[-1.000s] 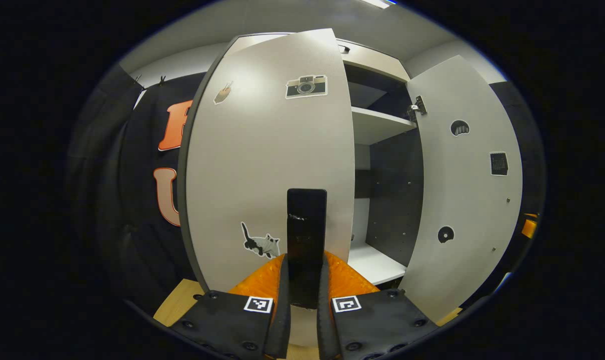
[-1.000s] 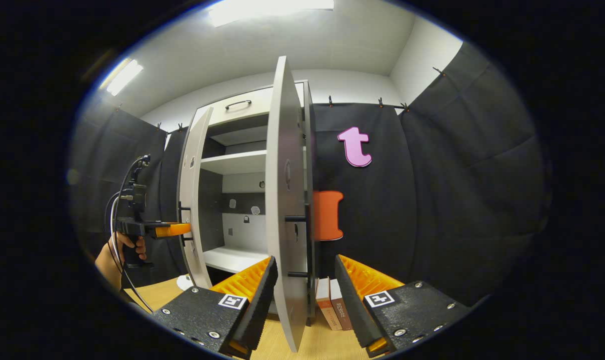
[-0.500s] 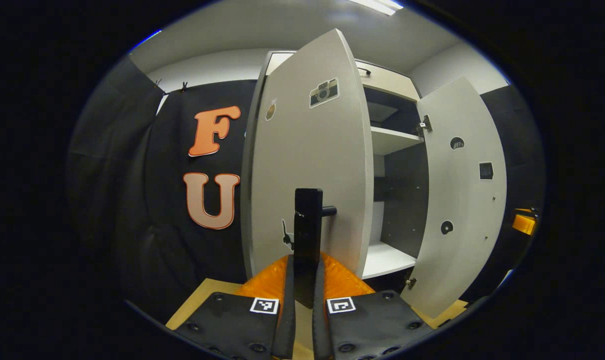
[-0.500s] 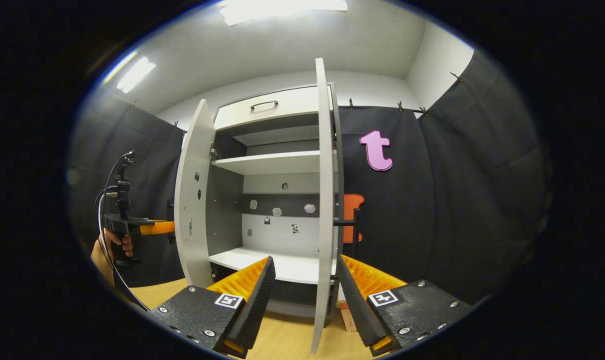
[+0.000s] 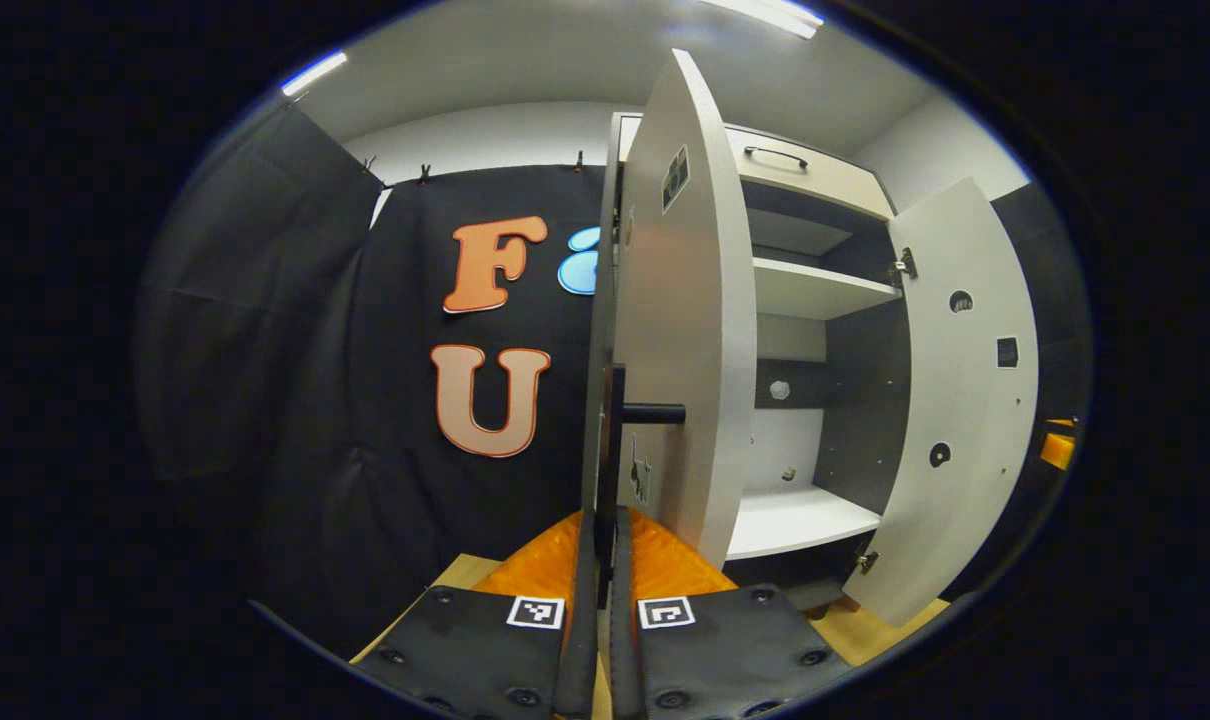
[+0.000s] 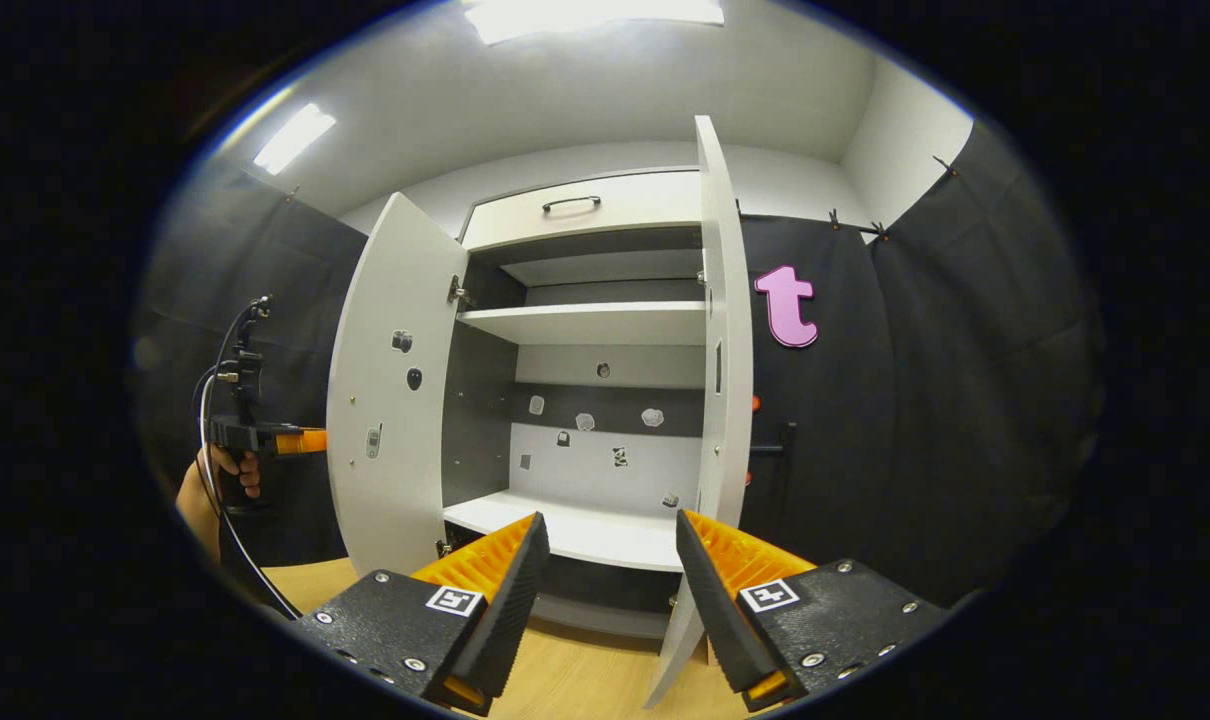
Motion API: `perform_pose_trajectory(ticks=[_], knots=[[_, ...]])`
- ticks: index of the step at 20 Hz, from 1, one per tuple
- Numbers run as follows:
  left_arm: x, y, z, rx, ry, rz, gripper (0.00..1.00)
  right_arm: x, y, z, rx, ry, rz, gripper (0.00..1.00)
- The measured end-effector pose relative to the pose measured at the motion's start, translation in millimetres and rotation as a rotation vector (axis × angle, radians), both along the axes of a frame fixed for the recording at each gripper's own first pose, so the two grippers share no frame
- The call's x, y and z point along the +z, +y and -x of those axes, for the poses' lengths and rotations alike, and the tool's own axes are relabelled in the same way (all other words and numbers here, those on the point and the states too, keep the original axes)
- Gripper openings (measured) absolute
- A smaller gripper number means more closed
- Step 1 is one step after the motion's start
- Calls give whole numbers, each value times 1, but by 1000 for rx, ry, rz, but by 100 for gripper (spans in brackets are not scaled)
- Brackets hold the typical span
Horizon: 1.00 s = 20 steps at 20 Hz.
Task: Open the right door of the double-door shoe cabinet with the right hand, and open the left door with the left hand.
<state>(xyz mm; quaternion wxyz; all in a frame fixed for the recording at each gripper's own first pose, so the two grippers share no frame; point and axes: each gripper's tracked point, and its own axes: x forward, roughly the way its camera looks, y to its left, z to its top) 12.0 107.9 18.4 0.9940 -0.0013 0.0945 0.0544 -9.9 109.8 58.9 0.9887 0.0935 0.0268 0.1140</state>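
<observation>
The left gripper view sits low and very close to the outer edge of the tall white double-door shoe cabinet (image 5: 815, 290), looking up along the edge of its swung-out left door (image 5: 680, 330), whose black bar handle (image 5: 615, 440) stands right before the lens; it faces obliquely rightward into the cabinet. The right gripper view sits low in front of the same cabinet (image 6: 585, 320), farther back, facing almost straight into the open interior. Both views share the cabinet's white shelves, its top drawer, and both open doors, seen from opposite sides of the cabinet.
</observation>
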Motion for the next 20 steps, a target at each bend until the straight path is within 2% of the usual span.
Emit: perform_pose_trajectory(ticks=[1,2,4,7,11,16,18,19,20], knots=[[1,12,2,29,-3,-3,12,1,3,-1,5,-1,-2,79],[1,22,5,43,-8,-4,9,1,5,-1,7,-5,-1,79],[-3,21,10,21,-6,13,8,1,5,-2,0,-6,3,79],[-6,25,21,20,-7,-22,15,-1,9,-3,2,3,6,80],[17,62,43,130,-60,-105,15,-1,10,1,6,4,5,81],[24,38,63,106,-87,-69,17,0,10,6,-5,-21,13,82],[23,26,69,105,-88,-70,36,-2,9,10,-11,-24,28,83],[22,20,72,107,-91,-65,56,-5,9,12,-15,-22,36,85],[22,12,73,99,-95,-57,60,-6,9,15,-15,-22,45,88]])
